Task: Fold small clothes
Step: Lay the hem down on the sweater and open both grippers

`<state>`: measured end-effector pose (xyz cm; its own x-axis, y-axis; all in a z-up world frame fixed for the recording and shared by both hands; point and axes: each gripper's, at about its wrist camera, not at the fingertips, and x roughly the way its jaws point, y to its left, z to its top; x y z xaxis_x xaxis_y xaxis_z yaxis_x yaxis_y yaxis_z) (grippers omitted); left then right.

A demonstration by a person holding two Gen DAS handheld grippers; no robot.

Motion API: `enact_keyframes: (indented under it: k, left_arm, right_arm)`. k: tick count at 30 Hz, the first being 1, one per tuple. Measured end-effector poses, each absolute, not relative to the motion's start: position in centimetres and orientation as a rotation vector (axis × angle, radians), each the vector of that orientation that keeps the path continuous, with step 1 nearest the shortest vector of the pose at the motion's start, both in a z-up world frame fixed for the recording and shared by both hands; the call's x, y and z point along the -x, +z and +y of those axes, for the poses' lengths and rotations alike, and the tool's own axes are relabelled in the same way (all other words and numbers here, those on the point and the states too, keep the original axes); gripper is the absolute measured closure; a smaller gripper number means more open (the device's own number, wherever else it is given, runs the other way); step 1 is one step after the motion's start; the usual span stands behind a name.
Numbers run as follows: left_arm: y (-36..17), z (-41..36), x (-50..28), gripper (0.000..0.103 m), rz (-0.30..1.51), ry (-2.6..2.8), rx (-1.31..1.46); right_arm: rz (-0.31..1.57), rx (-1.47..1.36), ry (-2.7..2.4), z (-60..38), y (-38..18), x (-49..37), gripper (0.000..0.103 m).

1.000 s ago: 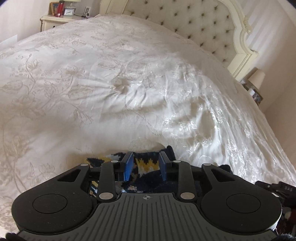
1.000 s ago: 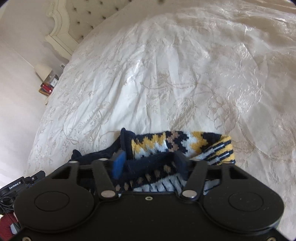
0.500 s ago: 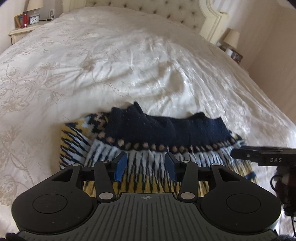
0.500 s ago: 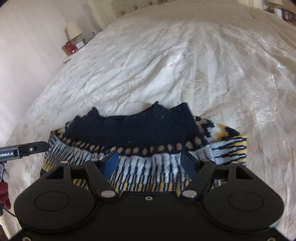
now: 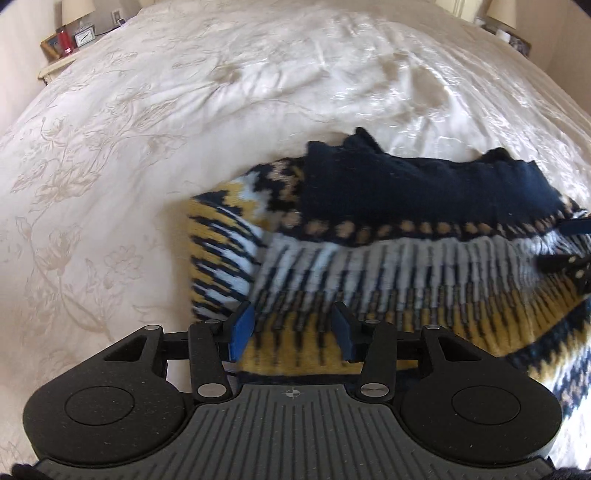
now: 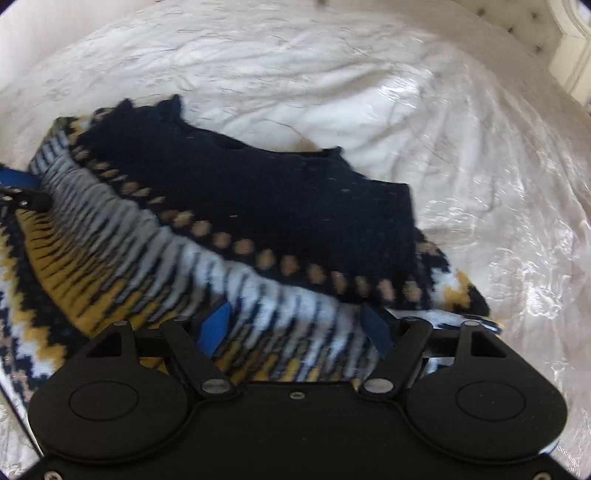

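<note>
A small knitted sweater point(image 5: 388, 236), navy with white, yellow and tan patterns, lies folded on the cream bedspread point(image 5: 147, 129). Its navy part is laid over the patterned body. My left gripper point(image 5: 291, 328) is open and empty, just above the sweater's near left edge. The sweater also fills the right wrist view point(image 6: 258, 221). My right gripper point(image 6: 299, 325) is open and empty over its near right part. The right gripper's tip shows at the right edge of the left wrist view point(image 5: 569, 258).
The bedspread point(image 6: 443, 129) stretches wide beyond the sweater. A nightstand point(image 5: 62, 48) with a clock and a red item stands at the far left. Another nightstand with a lamp point(image 5: 506, 22) is at the far right. The headboard edge point(image 6: 569, 48) shows at the upper right.
Both grippers opened and let go of the sweater, then pulled back and tilted down. The sweater now lies folded with its navy part on top.
</note>
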<state>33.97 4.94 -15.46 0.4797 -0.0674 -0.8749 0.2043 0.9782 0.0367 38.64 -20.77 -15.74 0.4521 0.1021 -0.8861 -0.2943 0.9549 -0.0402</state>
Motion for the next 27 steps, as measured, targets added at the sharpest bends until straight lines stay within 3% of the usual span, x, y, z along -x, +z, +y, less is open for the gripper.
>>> enact_keyframes:
  k: [9, 17, 21, 27]
  left_arm:
    - [-14.9, 5.7, -34.0, 0.053, 1.072, -0.160, -0.123]
    - [-11.4, 5.2, -30.6, 0.051, 1.032, -0.137, -0.001]
    - [-10.9, 3.9, -28.8, 0.045, 1.074, -0.166, 0.079]
    - [-11.6, 0.6, -27.2, 0.045, 1.140, -0.174, 0.064]
  right_arm:
    - [1.095, 0.003, 0.105, -26.3, -15.4, -39.8, 0.018]
    - [0.994, -0.240, 0.054, -29.6, -12.2, -34.5, 0.007]
    - [1.005, -0.368, 0.010, -31.0, -12.2, -31.5, 0.004]
    - [1.060, -0.467, -0.039, -31.0, -13.0, -27.4, 0.003]
